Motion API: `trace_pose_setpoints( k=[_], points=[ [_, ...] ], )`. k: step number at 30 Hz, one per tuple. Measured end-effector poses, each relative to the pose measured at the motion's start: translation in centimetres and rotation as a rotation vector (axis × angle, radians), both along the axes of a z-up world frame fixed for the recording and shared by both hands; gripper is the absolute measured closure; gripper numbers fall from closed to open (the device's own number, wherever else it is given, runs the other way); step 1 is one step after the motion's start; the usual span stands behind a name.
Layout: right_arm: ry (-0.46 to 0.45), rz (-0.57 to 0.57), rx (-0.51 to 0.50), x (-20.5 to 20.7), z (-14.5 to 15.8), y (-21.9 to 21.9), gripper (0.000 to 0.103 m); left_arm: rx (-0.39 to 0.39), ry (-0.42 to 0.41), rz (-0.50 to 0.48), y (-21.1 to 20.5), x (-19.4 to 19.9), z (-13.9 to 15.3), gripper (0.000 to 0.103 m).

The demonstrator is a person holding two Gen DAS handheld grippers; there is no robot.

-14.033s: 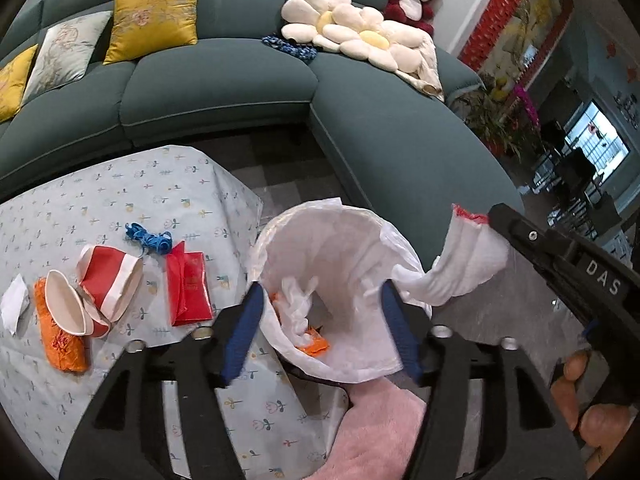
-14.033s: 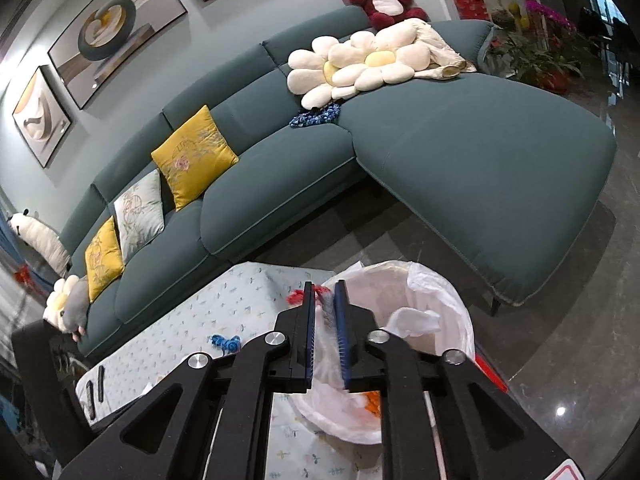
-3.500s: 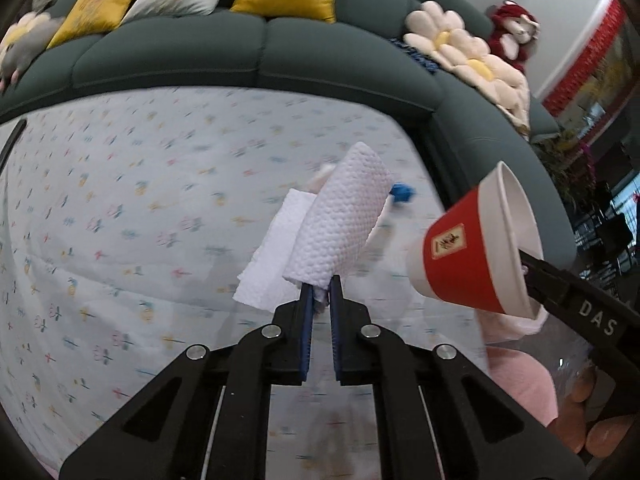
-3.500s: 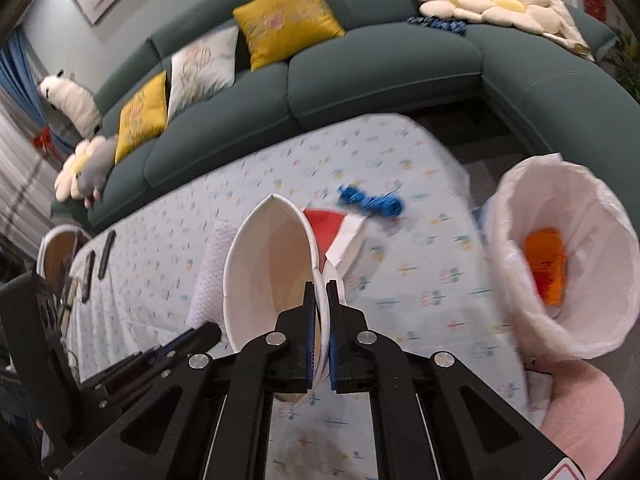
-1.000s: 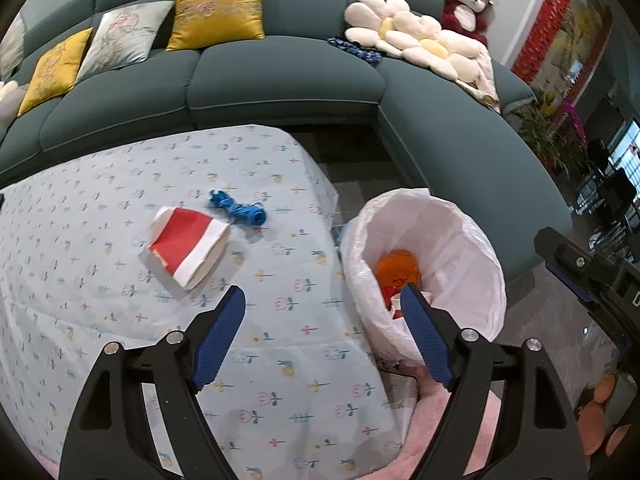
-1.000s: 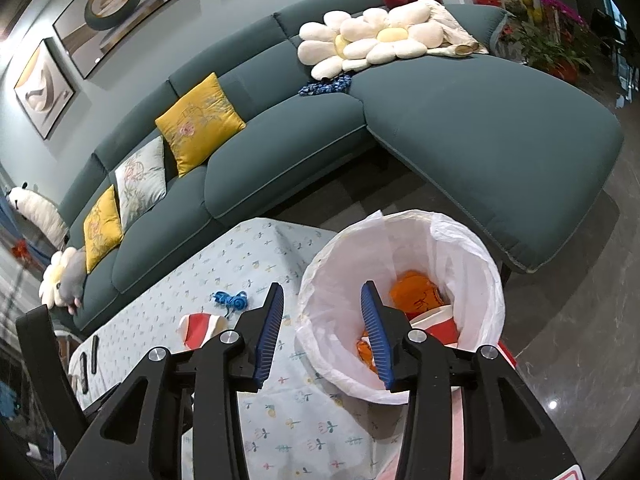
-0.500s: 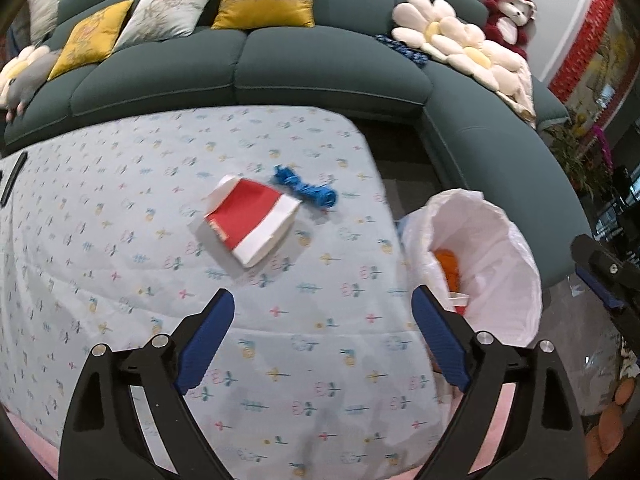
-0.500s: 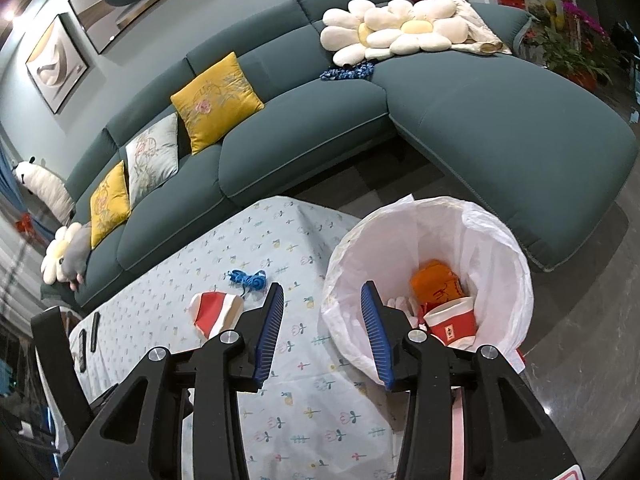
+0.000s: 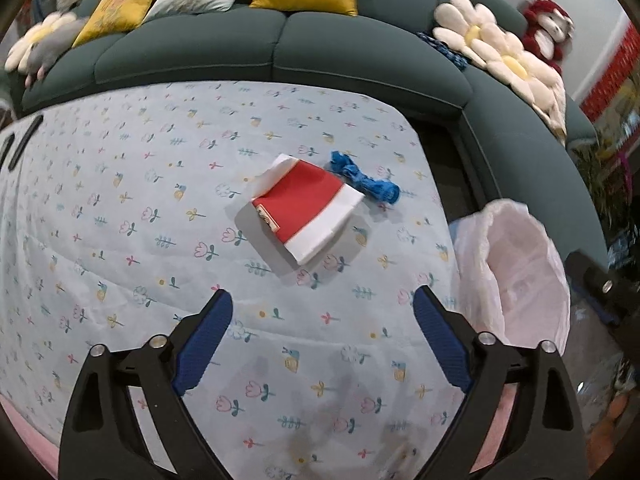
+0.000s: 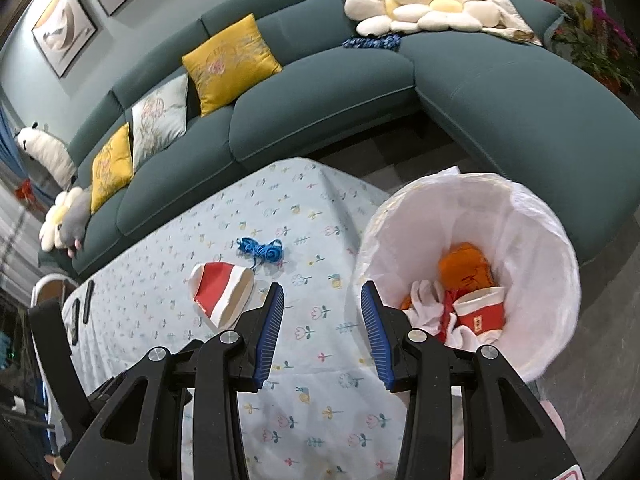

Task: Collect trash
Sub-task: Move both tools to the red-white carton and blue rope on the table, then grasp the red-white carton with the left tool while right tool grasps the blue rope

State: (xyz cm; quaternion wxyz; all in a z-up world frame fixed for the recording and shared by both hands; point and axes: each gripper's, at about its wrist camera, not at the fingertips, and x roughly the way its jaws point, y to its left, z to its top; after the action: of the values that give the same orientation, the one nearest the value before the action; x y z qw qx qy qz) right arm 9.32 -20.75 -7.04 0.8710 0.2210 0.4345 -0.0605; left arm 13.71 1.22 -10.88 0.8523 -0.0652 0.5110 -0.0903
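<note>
L gripper jaws just widened, nothing btwn, above flattened red paper cup w/ blue string beside. R gripper spread, empty, by lined trash bin.

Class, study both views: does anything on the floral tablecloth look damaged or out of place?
Yes. A flattened red-and-white paper cup lies crushed on its side on the tablecloth, with a tangled blue string beside it. Both sit outside the lined trash bin, which already holds other rubbish.
</note>
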Motion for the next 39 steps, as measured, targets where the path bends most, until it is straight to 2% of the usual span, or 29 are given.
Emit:
trace_pose_setpoints(
  k=[3,13,17,28,30,34,37,38,39],
  points=[
    [0.023,0.021,0.006,1.9,-1.1,0.6,0.063,-0.042,0.020,0.073,1.0,1.8,-0.4,0.012],
    [0.089,0.082,0.004,9.4,-4.5,2.7,0.063,-0.099,0.125,0.212,2.0,8.6,-2.8,0.012],
    [0.118,0.095,0.005,12.3,-6.2,3.3,0.063,-0.147,0.182,0.278,2.5,10.6,-4.1,0.012],
    [0.189,0.148,0.031,16.3,-10.3,4.9,0.063,-0.242,0.306,0.386,2.6,13.2,-7.4,0.012],
    [0.202,0.164,0.029,16.6,-11.0,5.2,0.063,-0.240,0.342,0.404,2.5,13.1,-8.2,0.012],
    [0.234,0.198,0.018,16.7,-12.4,6.1,0.063,-0.195,0.322,0.386,2.0,13.0,-8.2,0.015],
    [0.220,0.196,0.016,16.3,-12.4,6.3,0.069,-0.153,0.293,0.380,1.5,12.6,-8.1,0.025],
    [0.221,0.198,0.019,16.3,-12.5,6.3,0.080,-0.139,0.281,0.368,1.3,12.4,-8.0,0.029],
    [0.228,0.204,0.027,16.2,-12.6,6.3,0.086,-0.129,0.274,0.356,1.3,12.4,-7.9,0.030]
  ],
)
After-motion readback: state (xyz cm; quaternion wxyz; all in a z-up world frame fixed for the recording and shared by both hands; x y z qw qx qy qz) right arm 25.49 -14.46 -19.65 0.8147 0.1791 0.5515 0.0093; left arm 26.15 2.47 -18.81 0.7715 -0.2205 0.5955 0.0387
